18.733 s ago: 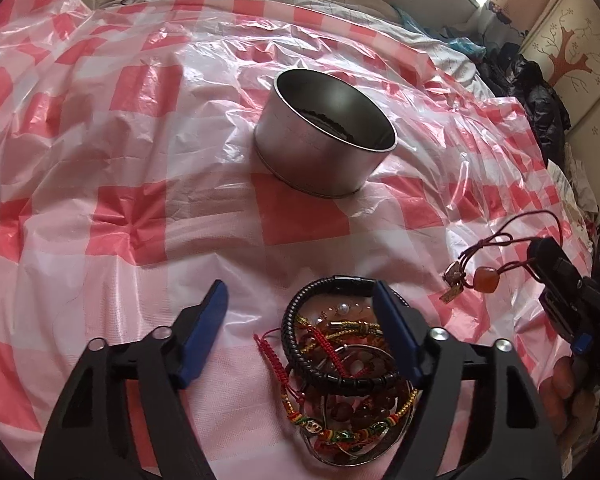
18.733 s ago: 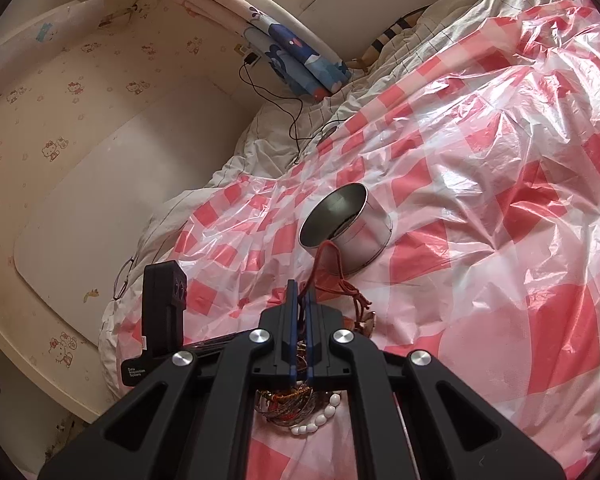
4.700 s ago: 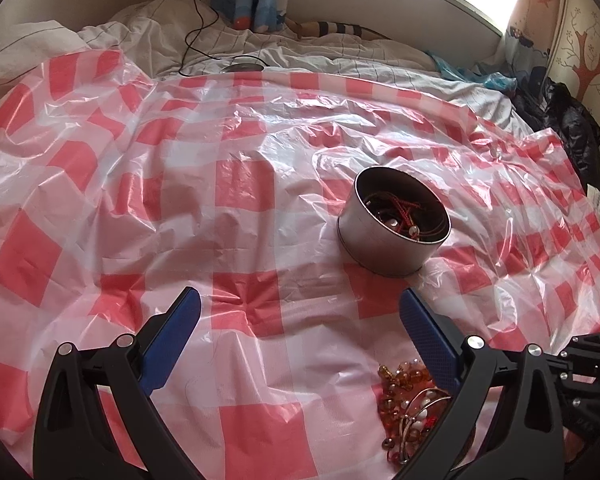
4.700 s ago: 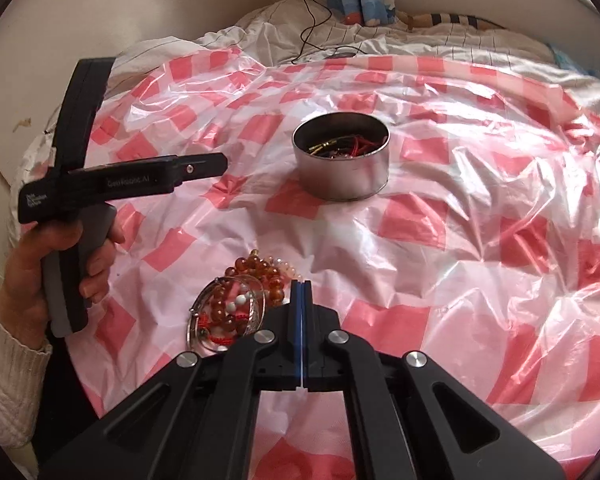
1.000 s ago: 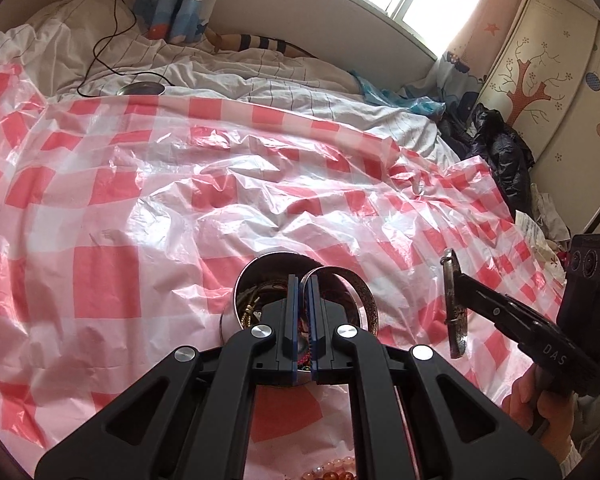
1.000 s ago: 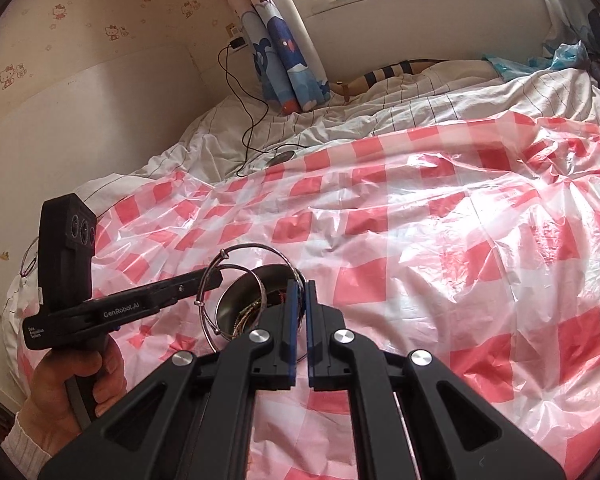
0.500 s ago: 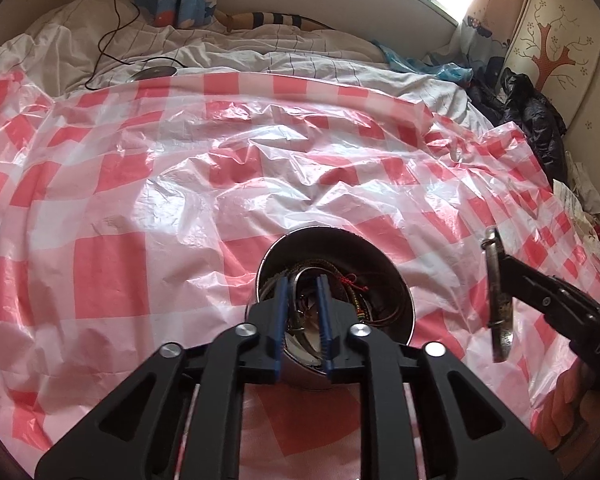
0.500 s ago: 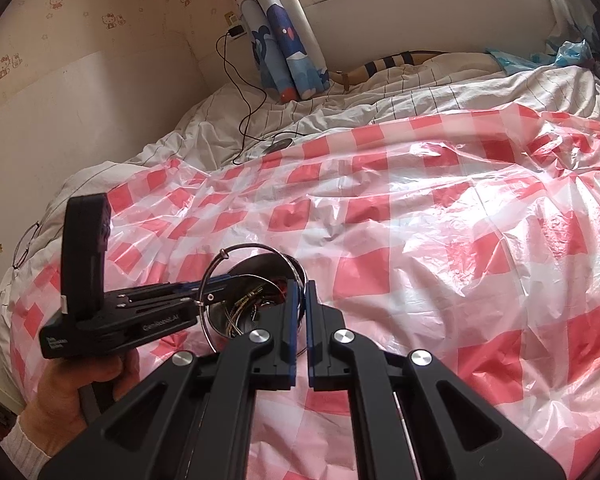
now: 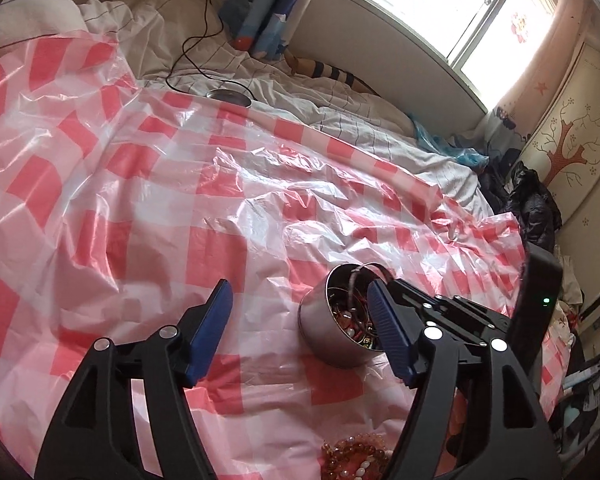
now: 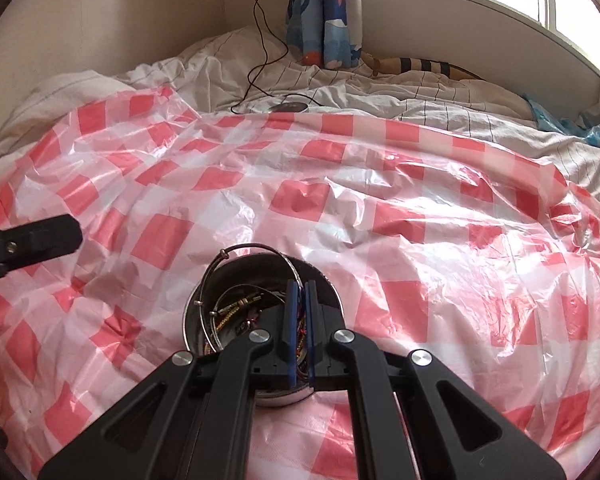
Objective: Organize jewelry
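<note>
Looking through the left wrist view, a metal tin (image 9: 332, 334) of jewelry is seen on the red-checked plastic sheet (image 9: 148, 208), beaded bracelets (image 9: 354, 456) nearby; the left gripper (image 9: 300, 332) has just been opening, nothing between its jaws. In the right view, the right gripper (image 10: 299, 300) is clamped on a thin wire bangle (image 10: 236, 250) over the tin (image 10: 192, 320).

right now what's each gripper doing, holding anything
Left gripper: open, jaws have just been opening, nothing between them.
Right gripper: shut on the thin wire bangle, over the metal tin.
</note>
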{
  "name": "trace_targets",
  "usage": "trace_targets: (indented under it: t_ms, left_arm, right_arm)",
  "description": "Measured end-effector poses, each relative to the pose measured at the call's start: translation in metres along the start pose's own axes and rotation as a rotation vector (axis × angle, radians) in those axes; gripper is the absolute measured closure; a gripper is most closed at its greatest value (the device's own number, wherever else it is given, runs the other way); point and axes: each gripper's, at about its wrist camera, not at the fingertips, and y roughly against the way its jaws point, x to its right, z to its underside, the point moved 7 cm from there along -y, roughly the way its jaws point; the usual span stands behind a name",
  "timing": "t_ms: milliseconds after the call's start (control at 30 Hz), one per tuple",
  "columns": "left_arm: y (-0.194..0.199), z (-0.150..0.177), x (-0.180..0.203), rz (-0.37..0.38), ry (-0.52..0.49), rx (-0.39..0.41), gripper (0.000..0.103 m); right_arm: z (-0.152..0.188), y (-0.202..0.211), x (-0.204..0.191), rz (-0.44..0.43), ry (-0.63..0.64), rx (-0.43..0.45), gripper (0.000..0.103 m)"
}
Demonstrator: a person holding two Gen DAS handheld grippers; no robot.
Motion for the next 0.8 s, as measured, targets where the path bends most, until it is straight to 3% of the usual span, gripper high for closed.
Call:
trace_targets:
  t_ms: [100,200,267,300,367,500,600,800]
  left_arm:
    - [-0.003,0.002,0.005,0.003,-0.020,-0.011,0.035]
    - [-0.005,0.004,0.008,-0.022,-0.044,-0.017,0.027]
    - [-0.006,0.006,0.009,-0.050,-0.060,-0.016,0.022]
    - [-0.006,0.007,0.009,-0.061,-0.070,-0.021,0.021]
    - [-0.005,0.013,0.011,-0.078,-0.087,-0.042,0.021]
    - [0.002,0.057,0.017,-0.069,-0.154,-0.119,0.020]
    - [0.001,0.097,0.029,-0.054,-0.257,-0.202,0.020]
    - [0.003,0.142,0.057,-0.015,-0.474,-0.225,0.020]
  right_arm:
    - [0.010,-0.017,-0.001,0.041,0.035,-0.053,0.097]
    - [0.012,-0.007,0.010,0.068,-0.007,-0.006,0.095]
    - [0.012,0.015,0.019,0.056,-0.068,0.050,0.082]
    - [0.013,0.028,0.021,0.051,-0.084,0.072,0.069]
    - [0.024,0.057,0.021,0.029,-0.087,0.099,0.064]
    - [0.063,0.100,0.019,-0.030,-0.085,0.085,0.054]
    - [0.087,0.122,0.029,-0.053,-0.152,0.103,0.053]
    - [0.094,0.132,0.041,-0.100,-0.258,0.141,0.052]
